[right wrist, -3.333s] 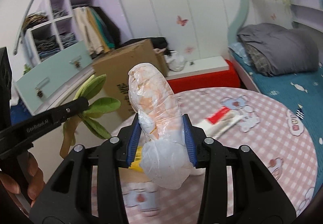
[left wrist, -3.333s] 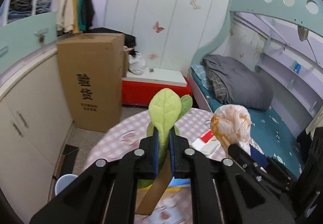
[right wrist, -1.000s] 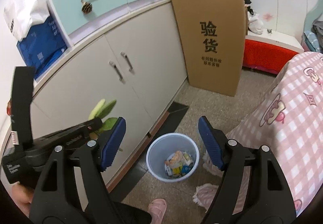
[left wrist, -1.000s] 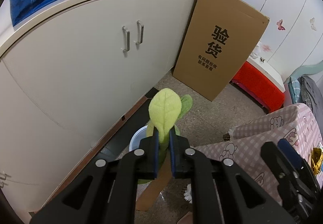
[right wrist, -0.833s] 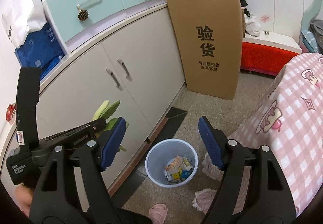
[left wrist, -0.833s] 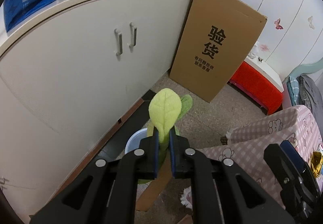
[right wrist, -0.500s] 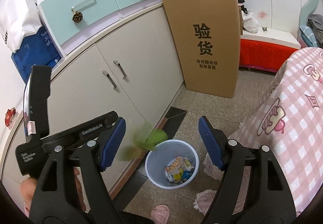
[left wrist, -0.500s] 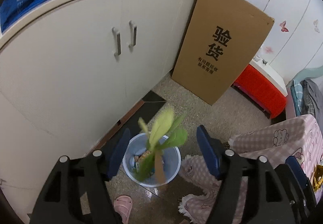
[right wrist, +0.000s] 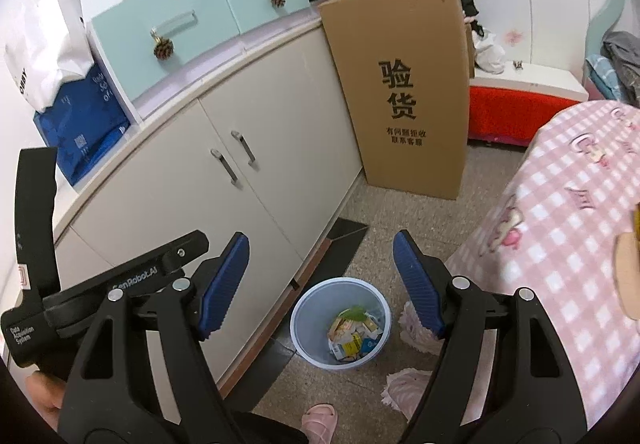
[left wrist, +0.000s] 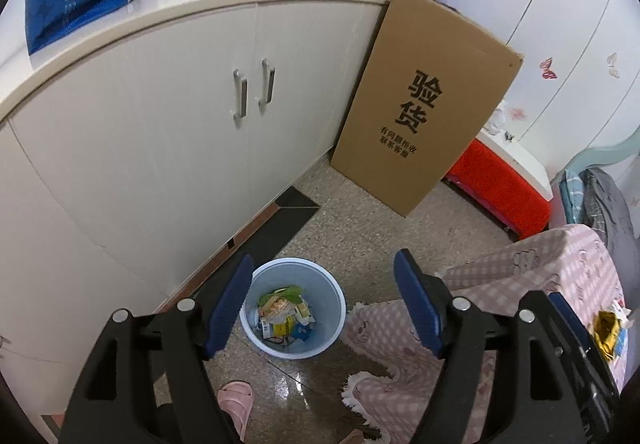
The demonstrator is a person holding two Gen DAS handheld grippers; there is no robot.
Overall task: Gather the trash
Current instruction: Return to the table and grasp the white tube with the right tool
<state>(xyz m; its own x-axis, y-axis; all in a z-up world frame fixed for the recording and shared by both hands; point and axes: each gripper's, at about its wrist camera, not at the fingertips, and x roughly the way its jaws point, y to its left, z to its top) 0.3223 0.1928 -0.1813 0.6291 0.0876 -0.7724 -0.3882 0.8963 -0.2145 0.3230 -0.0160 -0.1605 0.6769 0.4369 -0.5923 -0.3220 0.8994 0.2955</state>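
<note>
Tall brown cardboard box [right wrist: 404,84] printed 验货; one pale-blue round plastic bin [left wrist: 294,310] (wrappers inside); left gripper [left wrist: 322,308] just opened, right gripper [right wrist: 320,284] released, both empty.

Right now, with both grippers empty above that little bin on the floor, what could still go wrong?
The bin is small and light-looking, and the pink slipper stands right beside it, so a step could tip it. The tablecloth's fringe hangs against its rim and might snag or drag it. The left gripper has just opened, and the green leafy piece lies on top of the pile, so it might slide out.

even indoor light, fisheye-warped edges
</note>
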